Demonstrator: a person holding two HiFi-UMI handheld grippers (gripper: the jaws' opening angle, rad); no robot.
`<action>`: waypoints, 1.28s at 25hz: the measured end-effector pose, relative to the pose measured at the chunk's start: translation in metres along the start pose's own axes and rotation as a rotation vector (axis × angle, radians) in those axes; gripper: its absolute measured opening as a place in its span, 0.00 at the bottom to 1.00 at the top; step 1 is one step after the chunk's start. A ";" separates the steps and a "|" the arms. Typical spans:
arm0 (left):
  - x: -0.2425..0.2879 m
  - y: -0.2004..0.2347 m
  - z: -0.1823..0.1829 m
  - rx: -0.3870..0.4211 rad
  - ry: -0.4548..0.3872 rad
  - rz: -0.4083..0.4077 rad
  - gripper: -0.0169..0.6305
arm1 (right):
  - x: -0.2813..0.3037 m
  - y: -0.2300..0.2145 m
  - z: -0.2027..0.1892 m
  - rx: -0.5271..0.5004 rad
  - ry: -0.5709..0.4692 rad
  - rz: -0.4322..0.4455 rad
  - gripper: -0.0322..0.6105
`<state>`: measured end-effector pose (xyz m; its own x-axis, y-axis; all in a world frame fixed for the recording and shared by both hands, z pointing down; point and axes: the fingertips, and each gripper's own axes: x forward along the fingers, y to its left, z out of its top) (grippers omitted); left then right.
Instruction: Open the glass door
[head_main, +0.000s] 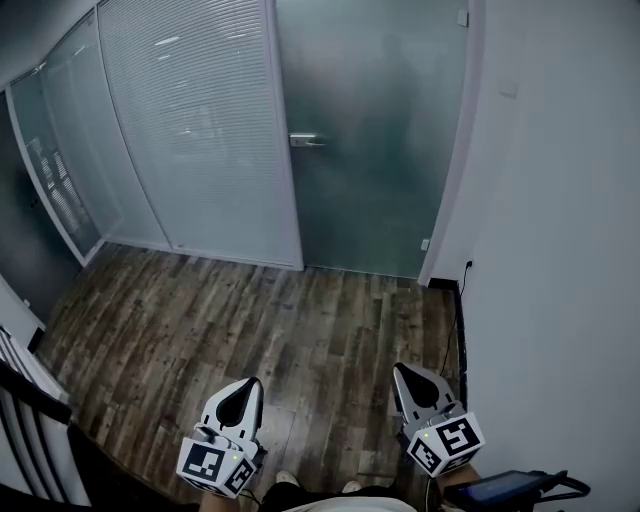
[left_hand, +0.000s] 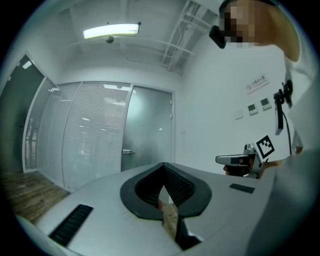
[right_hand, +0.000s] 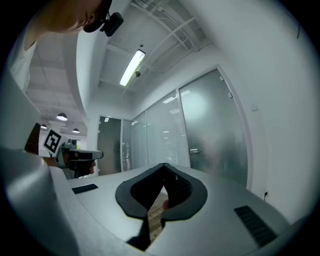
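The frosted glass door stands closed at the far side of the room, with a metal handle on its left edge. Both grippers are held low and well back from it, over the wooden floor. My left gripper and right gripper point level toward the door, each shut with nothing between its fingers. In the left gripper view the door and its handle lie beyond the closed tips. From the right gripper view, the handle shows right of the closed tips.
A glass partition with white blinds runs left of the door. A white wall lines the right side, with a black cable along its base. Wooden floor lies between me and the door. A dark device sits at bottom right.
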<state>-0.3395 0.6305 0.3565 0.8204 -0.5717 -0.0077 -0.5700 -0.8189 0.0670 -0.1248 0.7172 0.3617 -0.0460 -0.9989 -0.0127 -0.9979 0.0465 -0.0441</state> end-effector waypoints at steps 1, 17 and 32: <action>0.006 0.001 0.000 0.000 0.001 -0.001 0.02 | 0.004 -0.002 -0.001 -0.001 0.002 0.006 0.05; 0.114 0.111 0.004 0.008 -0.001 -0.048 0.02 | 0.142 -0.024 0.000 -0.017 0.016 -0.027 0.05; 0.186 0.258 0.020 0.014 -0.010 -0.054 0.02 | 0.303 -0.022 0.009 -0.021 0.024 -0.076 0.05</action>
<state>-0.3348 0.3113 0.3524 0.8498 -0.5267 -0.0205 -0.5252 -0.8494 0.0521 -0.1159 0.4136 0.3494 0.0288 -0.9995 0.0142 -0.9993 -0.0292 -0.0230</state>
